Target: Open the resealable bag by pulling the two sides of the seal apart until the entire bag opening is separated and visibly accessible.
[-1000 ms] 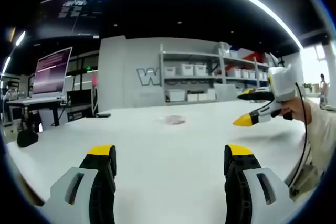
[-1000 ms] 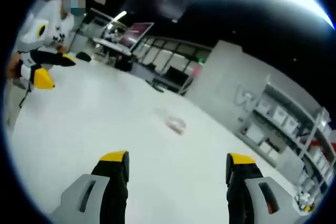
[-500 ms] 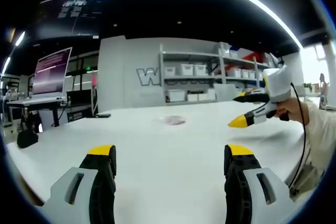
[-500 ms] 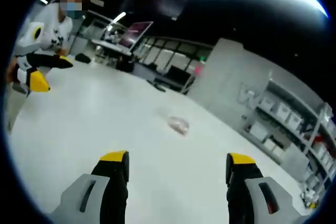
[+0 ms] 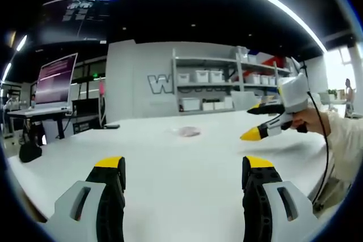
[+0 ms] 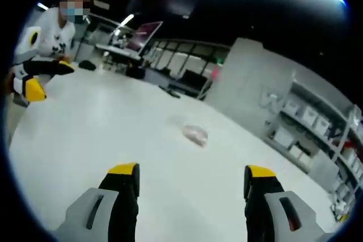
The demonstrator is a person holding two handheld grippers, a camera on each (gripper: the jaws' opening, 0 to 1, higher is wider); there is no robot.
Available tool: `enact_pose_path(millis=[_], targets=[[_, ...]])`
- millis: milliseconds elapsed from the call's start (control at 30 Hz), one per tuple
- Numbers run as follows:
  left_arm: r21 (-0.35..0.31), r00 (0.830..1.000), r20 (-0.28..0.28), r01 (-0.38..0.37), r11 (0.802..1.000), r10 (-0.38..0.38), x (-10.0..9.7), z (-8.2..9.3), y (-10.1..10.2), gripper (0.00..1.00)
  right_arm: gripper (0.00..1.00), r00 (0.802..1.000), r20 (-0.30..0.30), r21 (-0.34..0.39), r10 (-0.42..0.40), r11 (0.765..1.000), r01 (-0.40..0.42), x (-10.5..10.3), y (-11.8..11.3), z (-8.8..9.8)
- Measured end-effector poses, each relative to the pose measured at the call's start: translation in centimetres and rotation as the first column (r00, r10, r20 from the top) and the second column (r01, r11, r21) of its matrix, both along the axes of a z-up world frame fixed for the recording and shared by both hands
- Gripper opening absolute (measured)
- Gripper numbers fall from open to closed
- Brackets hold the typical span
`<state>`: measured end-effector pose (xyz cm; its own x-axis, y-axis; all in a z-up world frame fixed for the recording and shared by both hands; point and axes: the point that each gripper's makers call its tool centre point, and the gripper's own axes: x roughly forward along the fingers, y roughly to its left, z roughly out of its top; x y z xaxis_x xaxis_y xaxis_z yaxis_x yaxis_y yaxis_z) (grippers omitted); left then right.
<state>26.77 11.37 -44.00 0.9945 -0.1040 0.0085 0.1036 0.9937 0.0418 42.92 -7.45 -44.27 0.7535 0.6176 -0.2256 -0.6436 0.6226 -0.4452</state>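
Well, both my left gripper (image 5: 180,171) and right gripper (image 6: 186,177) are spread, empty; the bag (image 6: 195,134) looks limp, slippery, so I'd pinch its seal lips.

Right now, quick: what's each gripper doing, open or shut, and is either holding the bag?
Left gripper: jaws open, holding nothing.
Right gripper: jaws open, holding nothing.
Resealable bag: lies untouched on the white table.

The table (image 5: 187,157) was white; the grippers' (image 6: 190,177) jaws were black with yellow tips; the bag (image 6: 195,134) looked clear, pinkish.
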Motion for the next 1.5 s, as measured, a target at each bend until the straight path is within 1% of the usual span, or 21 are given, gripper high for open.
enact_pose_path(millis=[100,233,600,833,1100,1300,1500], targets=[[-0.001,1.0,0.0,0.002,1.0,-0.002,0.0,0.0,0.0,0.84,0.75,1.0,-0.016,0.008,0.007,1.0,-0.007,0.2,0.4,-0.1],[-0.001,1.0,0.003,0.001,1.0,-0.001,-0.1,0.1,0.0,0.84,0.75,0.999,-0.04,0.037,0.022,0.999,-0.02,0.3,0.9,-0.2],[-0.003,1.0,0.003,-0.003,1.0,0.003,-0.1,0.1,0.2,0.84,0.75,0.993,-0.115,0.123,0.022,0.992,-0.008,1.1,1.6,-0.4],[-0.006,1.0,0.002,-0.005,1.0,0.005,-0.1,-0.1,0.3,0.84,0.74,0.994,-0.11,0.118,0.02,0.993,-0.007,1.2,1.9,-0.4],[-0.006,1.0,-0.004,-0.001,1.0,0.001,0.0,-0.3,0.2,0.84,0.74,0.994,-0.107,0.084,0.02,0.996,-0.011,2.1,2.9,-0.8],[-0.009,1.0,-0.005,-0.008,1.0,0.008,0.0,-0.4,0.5,0.84,0.74,0.994,-0.103,0.091,0.028,0.996,-0.019,2.2,3.3,-0.7],[-0.009,1.0,-0.009,-0.004,1.0,0.004,0.1,-0.6,0.4,0.84,0.73,0.994,-0.108,0.097,0.033,0.995,-0.023,2.2,3.5,-0.8]])
